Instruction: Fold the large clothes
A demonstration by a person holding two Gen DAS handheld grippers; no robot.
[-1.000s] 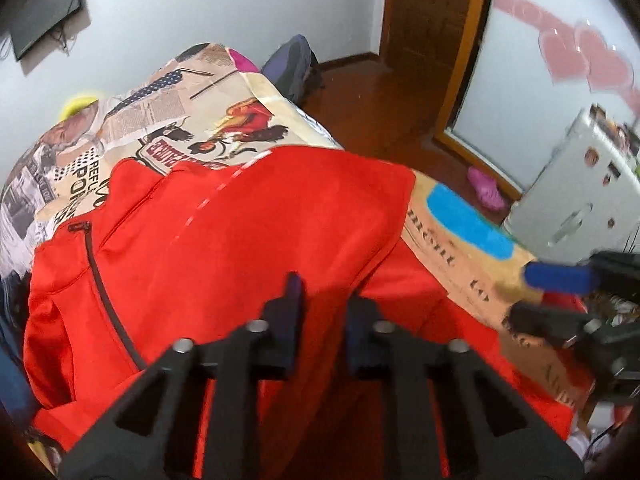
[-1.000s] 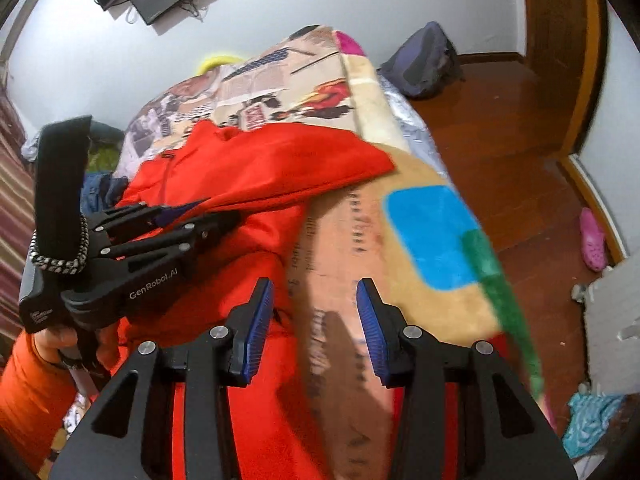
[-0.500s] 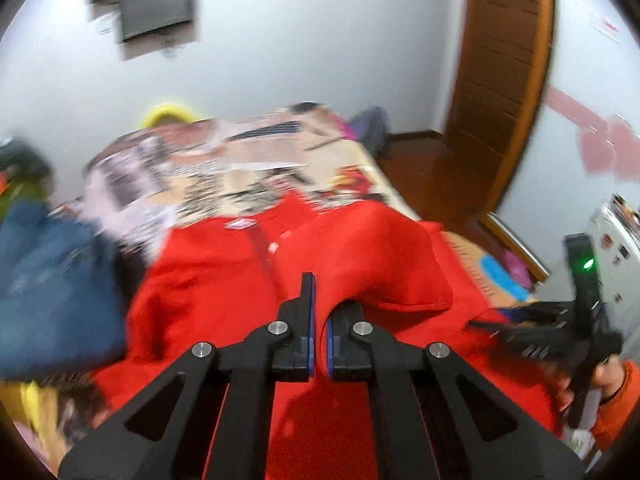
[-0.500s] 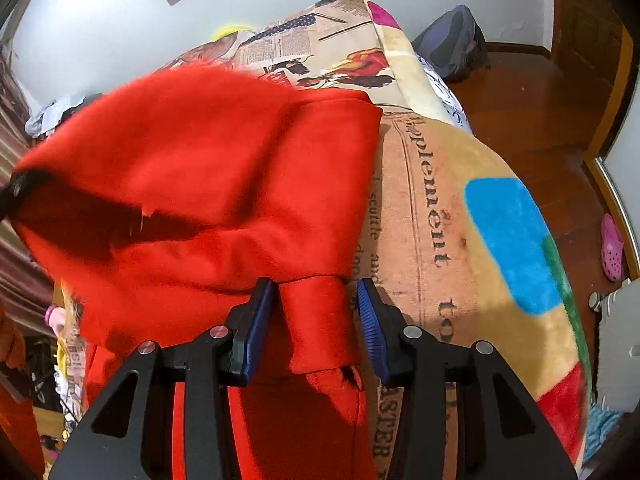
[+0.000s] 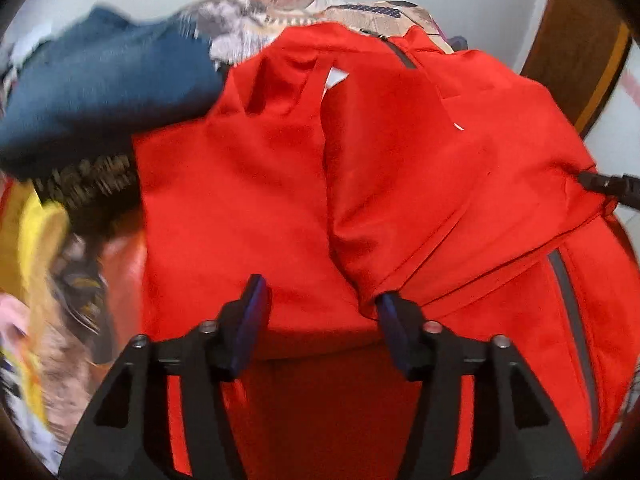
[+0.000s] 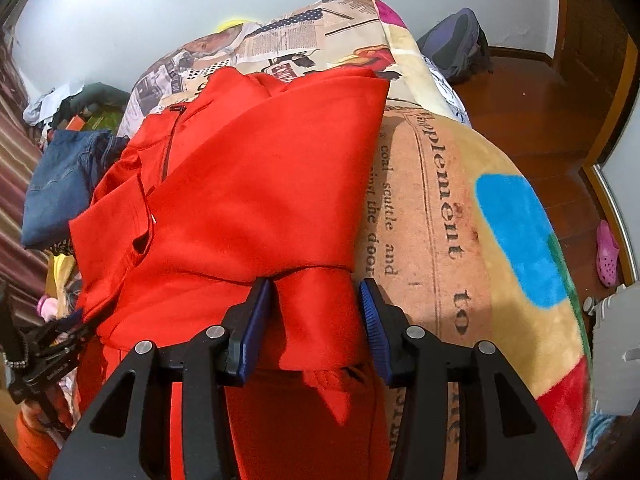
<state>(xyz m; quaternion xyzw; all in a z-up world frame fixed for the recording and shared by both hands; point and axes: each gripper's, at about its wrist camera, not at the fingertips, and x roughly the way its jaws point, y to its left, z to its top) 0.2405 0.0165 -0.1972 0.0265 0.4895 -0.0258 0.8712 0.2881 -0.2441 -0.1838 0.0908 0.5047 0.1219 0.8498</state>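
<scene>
We held both tongs wide: left tongs (image 5: 320, 316) over the jacket (image 5: 360, 184), right tongs (image 6: 316, 316) straddling its cuff (image 6: 320, 320).

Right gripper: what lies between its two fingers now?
In the right wrist view, a folded sleeve end of the red jacket lies inside the open right gripper.

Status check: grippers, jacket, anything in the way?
Left gripper open over the red jacket. Right gripper open, cuff between its jaws. Jacket partly folded on the bed. Jeans touch its far side.
</scene>
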